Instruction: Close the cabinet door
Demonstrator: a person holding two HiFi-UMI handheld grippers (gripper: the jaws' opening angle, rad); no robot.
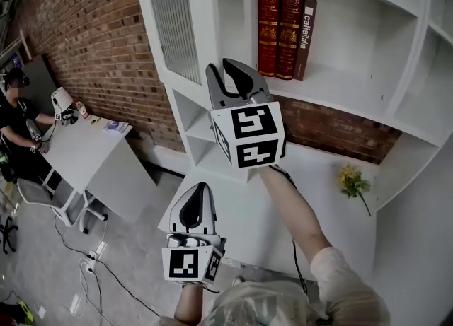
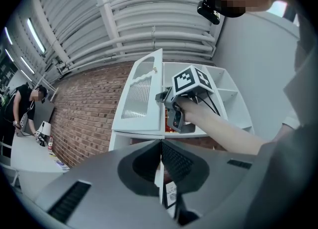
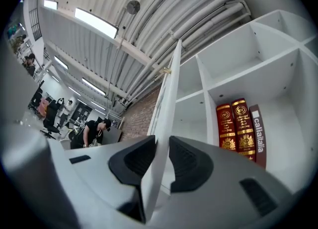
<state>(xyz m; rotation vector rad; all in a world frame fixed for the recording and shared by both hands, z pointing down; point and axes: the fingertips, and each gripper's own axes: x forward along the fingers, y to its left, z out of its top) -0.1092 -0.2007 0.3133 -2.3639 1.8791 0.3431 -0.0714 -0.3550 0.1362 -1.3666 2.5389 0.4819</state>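
The left gripper (image 2: 160, 148) is held shut. The open cabinet door (image 1: 177, 31) is clamped at its edge by the right gripper (image 3: 161, 146). Three books (image 1: 284, 31) are stood upright in the compartment (image 1: 354, 42) behind. The door's top is cut off in the head view.

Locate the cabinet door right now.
Head view: the cabinet door stands open at upper left, left of the three books; in the right gripper view its edge sits between the right tool's jaws.

Cabinet door (image 1: 178, 27) top beyond head view's edge; lettering on red books (image 1: 279, 31) illegible.
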